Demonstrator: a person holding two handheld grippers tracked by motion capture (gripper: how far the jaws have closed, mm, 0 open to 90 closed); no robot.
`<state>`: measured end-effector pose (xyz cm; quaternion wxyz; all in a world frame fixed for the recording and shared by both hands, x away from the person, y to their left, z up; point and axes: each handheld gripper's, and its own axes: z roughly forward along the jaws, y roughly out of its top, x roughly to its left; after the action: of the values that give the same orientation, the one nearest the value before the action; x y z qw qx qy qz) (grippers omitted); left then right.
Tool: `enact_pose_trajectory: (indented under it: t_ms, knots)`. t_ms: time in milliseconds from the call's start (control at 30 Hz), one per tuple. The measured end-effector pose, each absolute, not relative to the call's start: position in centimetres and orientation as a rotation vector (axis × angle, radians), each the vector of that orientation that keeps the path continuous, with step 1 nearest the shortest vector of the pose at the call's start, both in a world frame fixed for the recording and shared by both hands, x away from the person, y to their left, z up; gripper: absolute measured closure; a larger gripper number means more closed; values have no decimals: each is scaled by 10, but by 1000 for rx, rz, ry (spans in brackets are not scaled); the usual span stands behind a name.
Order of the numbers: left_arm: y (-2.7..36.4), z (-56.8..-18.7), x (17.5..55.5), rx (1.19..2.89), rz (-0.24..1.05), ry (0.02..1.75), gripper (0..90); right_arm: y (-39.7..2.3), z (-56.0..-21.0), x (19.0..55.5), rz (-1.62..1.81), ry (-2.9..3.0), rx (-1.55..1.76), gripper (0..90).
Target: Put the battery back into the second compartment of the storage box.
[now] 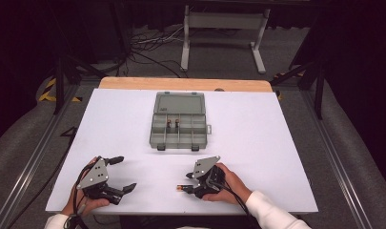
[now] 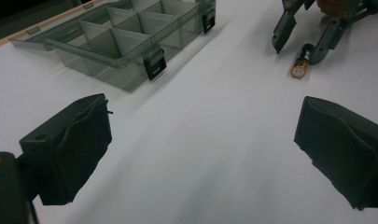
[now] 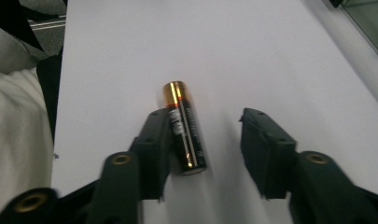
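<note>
High view shows one grey box [image 1: 178,120] lying lid-open mid-table [image 1: 257,143]; two batteries [image 1: 173,123] stand side by side in a middle compartment, the other compartments look bare; a third battery [image 3: 184,126] lies flat on the table near my edge, between the jaws of my right claw [image 3: 205,149], one pad touching it, the other apart, so unclamped; my left claw [image 2: 200,144] gapes wide over bare table.

— What lies near the bench's front edge?
— One battery [image 3: 184,126], black body with a copper-gold end, flat on its side on the white surface, well short of the open grey organizer box [image 1: 177,120].
</note>
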<state>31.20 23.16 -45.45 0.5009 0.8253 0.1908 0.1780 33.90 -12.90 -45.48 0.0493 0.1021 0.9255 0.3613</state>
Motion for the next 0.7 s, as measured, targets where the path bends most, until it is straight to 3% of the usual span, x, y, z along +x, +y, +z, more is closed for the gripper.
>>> enact_pose_trajectory:
  t_ms: [167, 700]
  knots:
    - [231, -455, 312, 2001, 436, 462, 41, -129, -455, 338, 1111, 2826, 305, 775]
    - [230, -456, 313, 2000, 429, 465, 42, -134, -450, 337, 1096, 2767, 302, 780]
